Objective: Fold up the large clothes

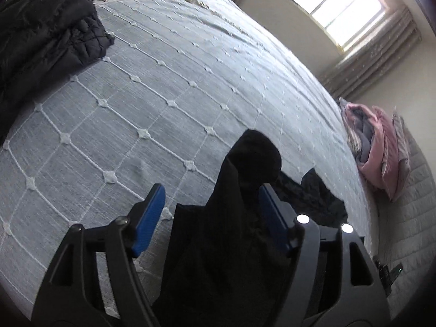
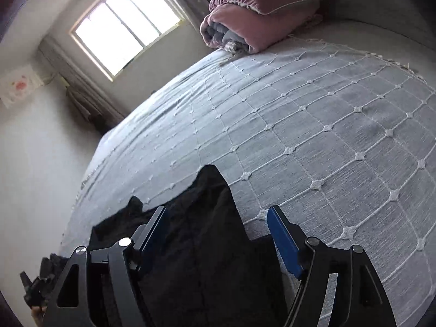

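left gripper (image 1: 211, 204): fills 6 o'clock of left wrist view, black frame, blue pads (image 1: 150, 218) spread wide; black cloth between them, bunched against the right-side pad, clear of the left-side pad, so not pinched
black garment (image 1: 245, 212): nearest thing in both views, dark fabric rising in a peak between the fingers of the left gripper, rest trailing flat on the bedspread toward 4 o'clock; in right wrist view the black garment (image 2: 207, 234) peaks at centre-bottom and spreads out to 8 o'clock
right gripper (image 2: 216, 229): at 6 o'clock of right wrist view, fingers wide apart; cloth lies against the left-side pad (image 2: 155, 231), right-side pad (image 2: 283, 242) bare over bedspread, nothing clamped
dark quilted jacket (image 1: 46, 27): piled at 10 o'clock of left view, on bed, well apart from black garment
bedspread (image 1: 177, 87): pale grey-blue, white diamond stitching with small knots, covers the bed; also bedspread (image 2: 313, 125) in right view
window (image 1: 335, 2): bright, 1 o'clock left view; window (image 2: 122, 19) at 11 o'clock right view
curtain (image 1: 376, 57): hangs just below window, 2 o'clock
pink bedding stack (image 1: 378, 147): folded, 3 o'clock left view at bed edge; pink bedding stack (image 2: 259, 13) at 1 o'clock right view, resting on bed
wall paper sheet (image 2: 19, 84): 9 o'clock right view, red mark, detail too small
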Demonstrator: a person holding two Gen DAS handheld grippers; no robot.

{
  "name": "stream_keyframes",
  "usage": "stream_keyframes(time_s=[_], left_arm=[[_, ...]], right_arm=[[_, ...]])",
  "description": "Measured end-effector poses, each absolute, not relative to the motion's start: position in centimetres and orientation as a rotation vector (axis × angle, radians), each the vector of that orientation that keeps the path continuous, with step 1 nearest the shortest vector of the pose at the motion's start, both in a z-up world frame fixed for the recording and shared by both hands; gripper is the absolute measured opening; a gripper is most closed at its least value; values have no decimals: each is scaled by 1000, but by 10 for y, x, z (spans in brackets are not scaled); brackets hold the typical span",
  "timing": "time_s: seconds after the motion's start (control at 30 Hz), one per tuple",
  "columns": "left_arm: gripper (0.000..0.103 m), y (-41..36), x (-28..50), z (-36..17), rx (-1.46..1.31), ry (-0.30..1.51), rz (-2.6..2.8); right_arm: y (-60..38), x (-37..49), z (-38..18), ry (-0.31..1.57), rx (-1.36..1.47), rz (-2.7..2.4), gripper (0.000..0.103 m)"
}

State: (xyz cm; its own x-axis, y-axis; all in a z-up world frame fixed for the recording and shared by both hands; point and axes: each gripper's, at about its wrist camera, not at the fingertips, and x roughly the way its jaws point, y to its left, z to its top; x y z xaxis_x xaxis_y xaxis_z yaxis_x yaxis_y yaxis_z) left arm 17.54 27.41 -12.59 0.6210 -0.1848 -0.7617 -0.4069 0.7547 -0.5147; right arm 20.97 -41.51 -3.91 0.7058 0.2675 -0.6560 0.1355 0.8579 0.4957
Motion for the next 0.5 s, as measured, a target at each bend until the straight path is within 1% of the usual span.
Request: stream_keyframes(time_s=[0.13,0.17,0.2,0.23,0.27,0.3,0.33,0.37,0.43,0.5], left_arm=[[70,252,201,-135,-595,952,127],[64,248,208,-133,-566,958,124],[54,240,216,-133,-528,967,112],[48,232,225,-133,-484,981,89],[33,223,233,-134,-436,1003,76],[12,217,237,-135,-399,1021,77],[9,214,240,-137,-364,1038,80],[8,211,239,-135,-347,1026,89],[7,213,232,-123,-341,974,90],[6,220,228,-106,-384,922,91]], right_arm=[[-405,222,-45,824,608,141,75],[-401,232,-48,840,598,149,75],[-396,237,-48,861,578,149,74],[-389,248,-54,903,538,133,72],[-382,254,-59,938,512,121,69],[-376,264,-72,982,509,132,52],[-372,263,-77,1010,524,141,28],[-370,266,-86,1042,539,130,15],[-368,264,-84,1029,519,125,6],[-367,261,-61,961,485,138,5]])
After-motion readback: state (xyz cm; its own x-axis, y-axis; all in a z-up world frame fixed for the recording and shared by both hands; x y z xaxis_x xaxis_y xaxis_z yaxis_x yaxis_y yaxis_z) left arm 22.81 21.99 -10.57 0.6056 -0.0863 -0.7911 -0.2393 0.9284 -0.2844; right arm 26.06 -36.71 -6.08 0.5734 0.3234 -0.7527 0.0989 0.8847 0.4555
